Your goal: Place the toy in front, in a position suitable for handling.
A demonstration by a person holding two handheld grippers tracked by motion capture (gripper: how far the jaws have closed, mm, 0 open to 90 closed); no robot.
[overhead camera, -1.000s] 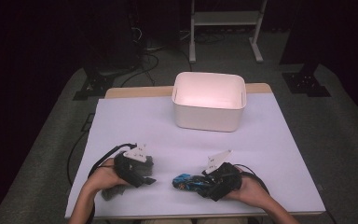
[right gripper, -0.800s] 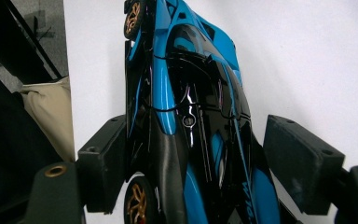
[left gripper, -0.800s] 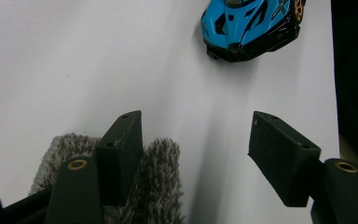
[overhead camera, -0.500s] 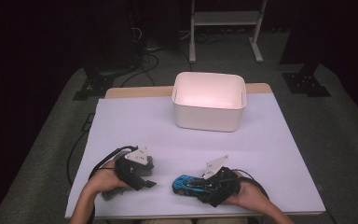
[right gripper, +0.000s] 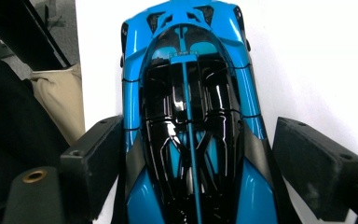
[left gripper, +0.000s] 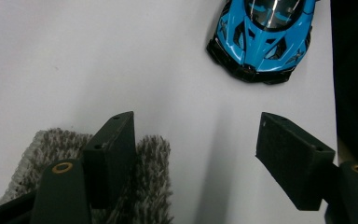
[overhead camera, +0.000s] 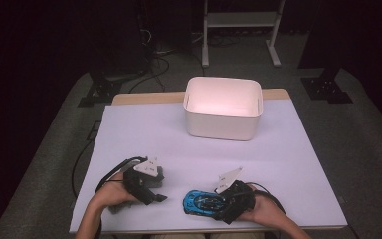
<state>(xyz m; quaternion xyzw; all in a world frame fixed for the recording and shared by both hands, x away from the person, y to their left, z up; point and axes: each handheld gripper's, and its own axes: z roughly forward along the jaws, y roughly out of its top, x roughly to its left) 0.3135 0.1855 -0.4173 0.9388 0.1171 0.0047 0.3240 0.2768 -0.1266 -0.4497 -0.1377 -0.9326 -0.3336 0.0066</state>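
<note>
Both grippers have drawn nearer the table's near edge: right gripper (overhead camera: 229,211) straddles the glossy blue-and-black toy car (overhead camera: 204,202), jaws spread, so centre them before squeezing, while left gripper (overhead camera: 151,195) gapes empty over a shaggy grey cloth (left gripper: 154,177).

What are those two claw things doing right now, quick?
Left gripper: open, holding nothing, one jaw over a grey furry cloth.
Right gripper: open around the blue toy car, not clamped.
</note>
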